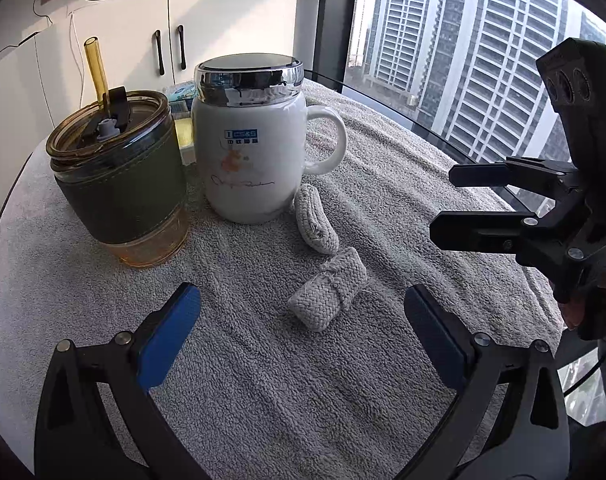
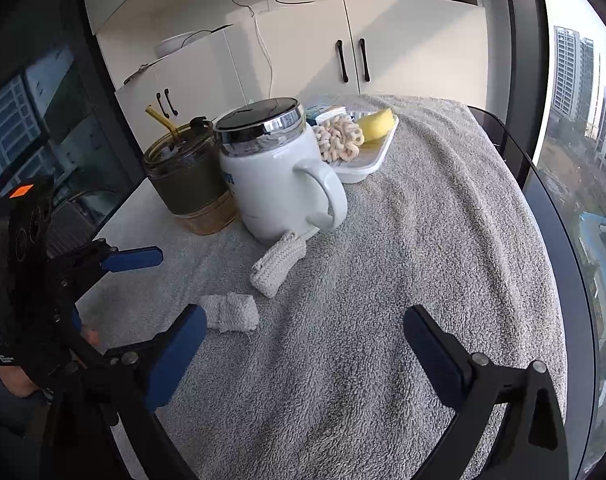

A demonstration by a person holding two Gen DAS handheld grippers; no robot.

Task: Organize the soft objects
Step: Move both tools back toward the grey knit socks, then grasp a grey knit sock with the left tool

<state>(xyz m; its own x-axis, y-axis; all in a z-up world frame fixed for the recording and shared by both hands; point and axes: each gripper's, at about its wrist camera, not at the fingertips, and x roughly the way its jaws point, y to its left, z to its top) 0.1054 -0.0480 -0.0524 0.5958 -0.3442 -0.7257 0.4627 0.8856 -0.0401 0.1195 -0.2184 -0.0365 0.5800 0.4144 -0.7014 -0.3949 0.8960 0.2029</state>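
Observation:
Two small grey woven soft pieces lie on the grey towel [image 1: 263, 380]. One woven piece [image 1: 328, 294] lies just ahead of my open, empty left gripper [image 1: 303, 340]; it also shows in the right wrist view [image 2: 231, 312]. The other woven piece [image 1: 315, 220] rests against the white mug [image 1: 255, 140]; it also shows in the right wrist view [image 2: 277, 265]. My right gripper [image 2: 303, 356] is open and empty above the towel [image 2: 383, 320]. It shows at the right of the left wrist view [image 1: 443, 200].
A glass tumbler [image 1: 119, 184] with a green sleeve and straw stands left of the mug [image 2: 275, 172]. Behind the mug, a white tray [image 2: 363, 160] holds a cream chain-link soft item [image 2: 341, 138] and a yellow sponge [image 2: 377, 124]. The table edge and window lie to the right.

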